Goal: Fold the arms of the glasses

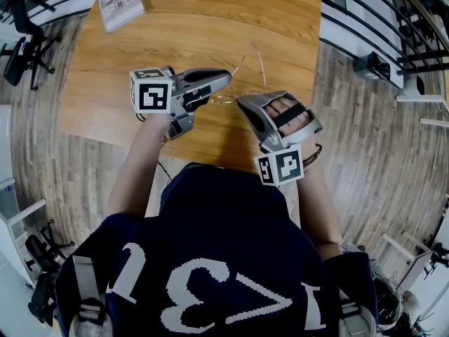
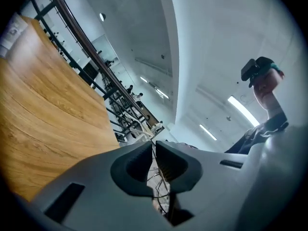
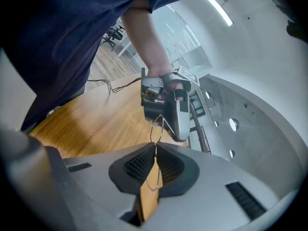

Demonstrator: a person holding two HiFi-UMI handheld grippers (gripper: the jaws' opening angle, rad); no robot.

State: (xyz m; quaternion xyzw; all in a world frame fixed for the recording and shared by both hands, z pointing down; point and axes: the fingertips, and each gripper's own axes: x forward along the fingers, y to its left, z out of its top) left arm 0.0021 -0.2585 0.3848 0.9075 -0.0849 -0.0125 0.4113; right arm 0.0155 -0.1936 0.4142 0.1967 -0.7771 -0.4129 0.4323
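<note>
Two thin wire arms [image 1: 262,69] of the glasses [image 1: 226,99] stick out unfolded, pointing away from me, with the frame front between my two tools over the wooden table [image 1: 175,34]; whether it touches the wood I cannot tell. Right gripper [image 3: 155,148]: jaws pressed together on the wire rim, a lens loop showing above and below the pads. Left gripper [image 2: 154,146]: jaws drawn in to a narrow slit with the fine frame wires running through it, so it too pinches the frame. Risks noted. (1) Both tools grip the same light wire, so any pull or twist of one against the other would likely bend the rim or bridge. (2) Neither jaw is free to push an arm in; letting one go leaves the frame on a single pinch, where it may swivel or slip out and drop. (3) Pushing an arm far from its hinge would probably flex the wire rather than fold it.
</note>
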